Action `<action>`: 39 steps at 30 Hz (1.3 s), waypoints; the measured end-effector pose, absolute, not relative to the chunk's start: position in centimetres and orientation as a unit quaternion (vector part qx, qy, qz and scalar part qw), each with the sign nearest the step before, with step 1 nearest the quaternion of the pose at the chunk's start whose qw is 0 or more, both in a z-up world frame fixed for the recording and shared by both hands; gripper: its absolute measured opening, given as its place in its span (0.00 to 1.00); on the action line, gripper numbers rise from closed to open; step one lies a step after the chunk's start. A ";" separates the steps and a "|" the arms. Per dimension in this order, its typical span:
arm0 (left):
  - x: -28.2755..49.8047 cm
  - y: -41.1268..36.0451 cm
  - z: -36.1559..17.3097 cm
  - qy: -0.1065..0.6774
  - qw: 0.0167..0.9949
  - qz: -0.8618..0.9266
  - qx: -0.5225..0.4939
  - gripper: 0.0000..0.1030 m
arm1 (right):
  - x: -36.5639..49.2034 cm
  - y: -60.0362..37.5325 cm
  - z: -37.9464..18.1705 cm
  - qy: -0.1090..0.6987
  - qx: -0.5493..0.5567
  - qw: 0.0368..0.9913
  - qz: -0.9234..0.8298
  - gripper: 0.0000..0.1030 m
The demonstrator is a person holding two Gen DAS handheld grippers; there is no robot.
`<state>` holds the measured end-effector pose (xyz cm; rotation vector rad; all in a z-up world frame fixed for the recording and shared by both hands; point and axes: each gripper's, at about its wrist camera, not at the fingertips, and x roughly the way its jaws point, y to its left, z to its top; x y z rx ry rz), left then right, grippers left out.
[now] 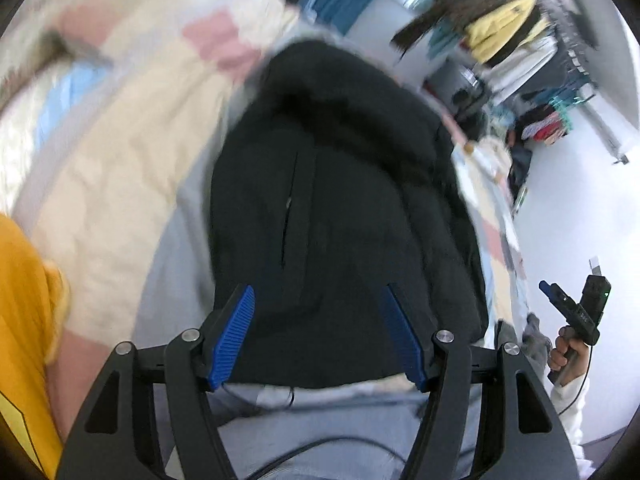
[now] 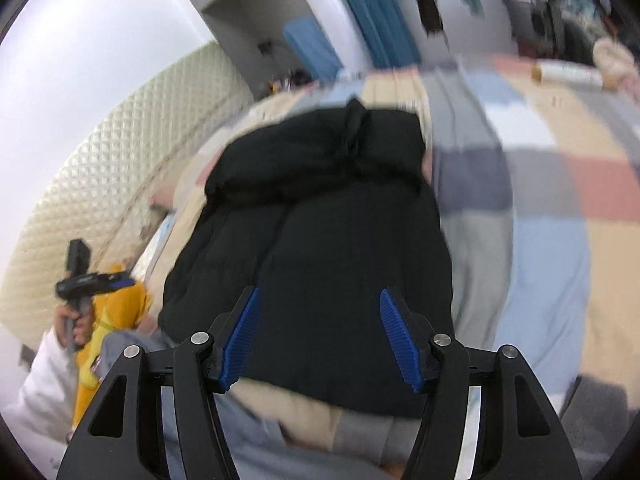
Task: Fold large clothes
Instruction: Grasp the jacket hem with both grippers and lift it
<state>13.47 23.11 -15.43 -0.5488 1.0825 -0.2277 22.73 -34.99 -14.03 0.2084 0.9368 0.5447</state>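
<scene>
Left wrist view puts a black puffer jacket (image 1: 344, 208) straight ahead of you, lying on the patchwork quilt (image 1: 120, 184) as a thick, padded bundle with a thin slit or zip line running down its front panel; from the right wrist you see the same jacket (image 2: 320, 248) with its far end bunched into a rolled, lumpy ridge, quilted seams faintly visible across the body. Both views are motion-blurred, so finer detail is lost. Your left gripper (image 1: 318, 294) has its blue-padded fingers spread wide with nothing between them, hovering over the near hem. Your right gripper (image 2: 320, 298) is equally spread and grips nothing, poised above the jacket's near edge. Each view catches the opposite hand holding its gripper off to the side, clear of the jacket. The quilt's blocks run cream, pink, pale blue and grey. A yellow-orange garment (image 2: 116, 312) lies beside the jacket near your left hand. Behind stand a cream padded headboard (image 2: 100, 184), blue curtains (image 2: 380, 20) and a rack of hanging clothes (image 1: 504, 28)
</scene>
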 end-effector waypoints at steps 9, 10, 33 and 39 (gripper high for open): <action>16.9 24.2 -20.6 0.592 0.755 -0.066 -0.274 0.65 | 23.9 -39.4 -19.3 0.530 0.191 0.790 0.240 0.59; 17.0 24.5 -21.1 0.598 0.748 -0.069 -0.279 0.65 | 23.9 -39.6 -19.3 0.534 0.190 0.788 0.242 0.60; 21.5 24.3 -28.5 0.694 0.644 -0.062 -0.316 0.77 | 30.6 -40.3 -30.7 0.661 0.173 0.663 0.304 0.75; 21.2 22.1 -27.2 0.687 0.637 -0.107 -0.333 0.62 | 30.5 -38.3 -28.6 0.642 0.148 0.669 0.343 0.75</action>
